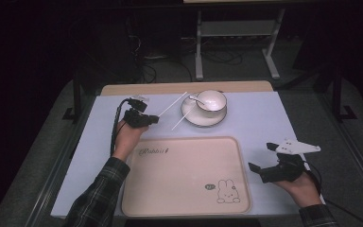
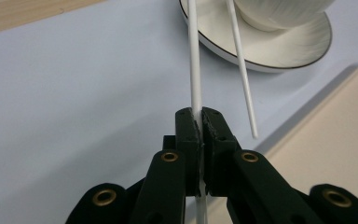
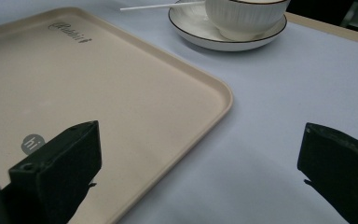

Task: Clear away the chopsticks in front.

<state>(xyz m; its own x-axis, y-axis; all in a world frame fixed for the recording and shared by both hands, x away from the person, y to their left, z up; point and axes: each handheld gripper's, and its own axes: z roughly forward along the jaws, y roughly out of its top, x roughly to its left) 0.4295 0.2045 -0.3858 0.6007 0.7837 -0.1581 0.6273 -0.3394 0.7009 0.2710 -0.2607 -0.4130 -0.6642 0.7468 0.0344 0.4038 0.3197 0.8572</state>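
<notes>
Two white chopsticks lean on a white plate (image 1: 192, 117) that carries a ribbed white bowl (image 1: 211, 100) with a spoon (image 1: 196, 100) in it. My left gripper (image 1: 152, 120) is shut on the lower end of one chopstick (image 2: 195, 56); the other chopstick (image 2: 242, 70) lies free beside it, its tip resting on the table. In the left gripper view the plate (image 2: 303, 49) is just ahead. My right gripper (image 1: 260, 161) hovers open at the right of the beige tray (image 1: 184, 189), nothing between its jaws. The right gripper view shows the tray (image 3: 121, 88), plate (image 3: 200, 30) and bowl (image 3: 242, 16).
The tray carries a rabbit drawing (image 1: 228, 191) and lies at the front centre of the pale blue table cover (image 1: 264, 118). A wooden table edge (image 1: 184, 88) runs along the back. Dark floor, cables and a desk frame (image 1: 236, 42) lie beyond.
</notes>
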